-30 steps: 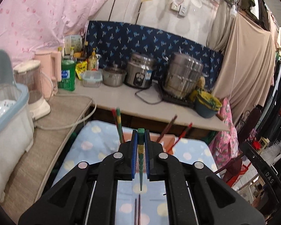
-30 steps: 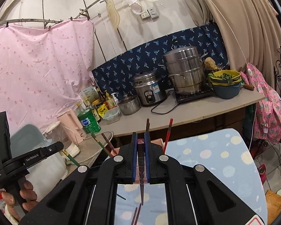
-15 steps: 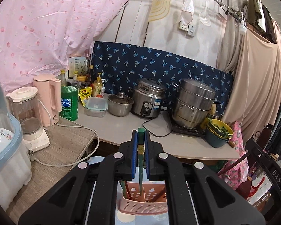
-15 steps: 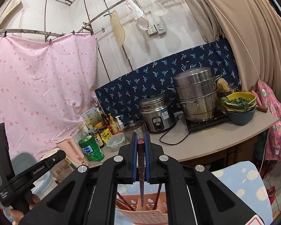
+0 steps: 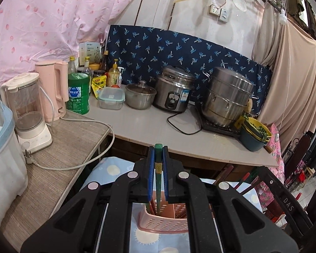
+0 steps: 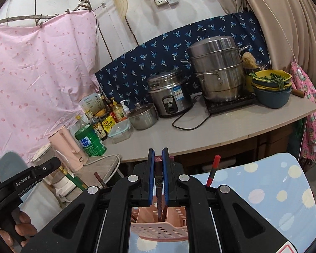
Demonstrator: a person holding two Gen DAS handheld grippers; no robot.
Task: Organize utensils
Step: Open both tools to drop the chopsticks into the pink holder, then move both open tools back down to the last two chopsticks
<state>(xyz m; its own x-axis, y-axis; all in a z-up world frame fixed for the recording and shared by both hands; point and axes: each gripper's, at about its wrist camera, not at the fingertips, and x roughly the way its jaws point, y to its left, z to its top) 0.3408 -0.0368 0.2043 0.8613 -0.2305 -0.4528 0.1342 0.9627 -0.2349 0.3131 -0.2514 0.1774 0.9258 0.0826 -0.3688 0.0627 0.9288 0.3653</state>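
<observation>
Cluttered kitchen bench (image 5: 149, 126) at the back, loaded with pots and bottles, and a dotted blue cloth (image 6: 263, 181) is spread up front. Left claw (image 5: 158, 168) is clamped on a green chopstick (image 5: 158, 181), right claw (image 6: 158, 177) on a dark red chopstick (image 6: 158, 189). Both tips are dipped into the pink holder (image 5: 164, 221) sat on the cloth.

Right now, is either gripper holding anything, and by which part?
Both are. The left gripper clamps a green chopstick near its top end; the right gripper clamps a dark red chopstick near its top. Both tips reach into the pink basket.
</observation>
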